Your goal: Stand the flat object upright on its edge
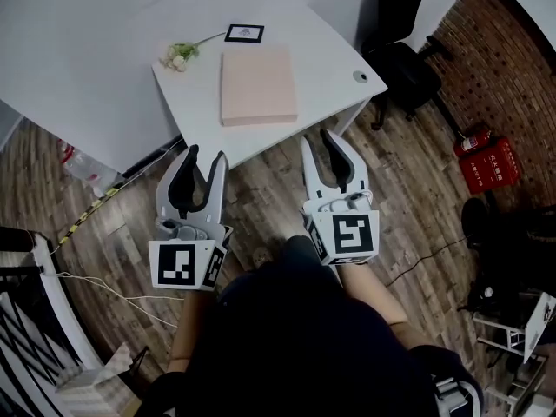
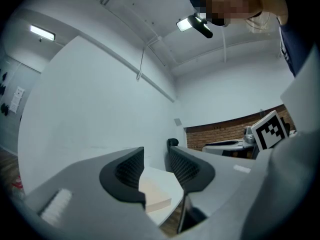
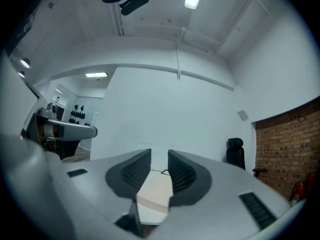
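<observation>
A flat pale-pink block [image 1: 258, 85] lies face down near the front of the white table [image 1: 334, 55]. Both grippers hover over the wooden floor short of the table's front edge, apart from the block. My left gripper [image 1: 207, 156] is open with nothing between its jaws. My right gripper [image 1: 318, 139] is also open and empty. In the left gripper view the block [image 2: 157, 194] shows through the gap of the left gripper [image 2: 156, 156], well beyond the tips. The right gripper view shows the block [image 3: 156, 191] past the right gripper [image 3: 160, 156] in the same way.
A flower sprig [image 1: 180, 55] and a small framed card [image 1: 244, 33] lie behind the block, and a small round disc [image 1: 360, 77] sits near the table's right corner. A black office chair [image 1: 404, 59] and a red box [image 1: 486, 163] stand to the right.
</observation>
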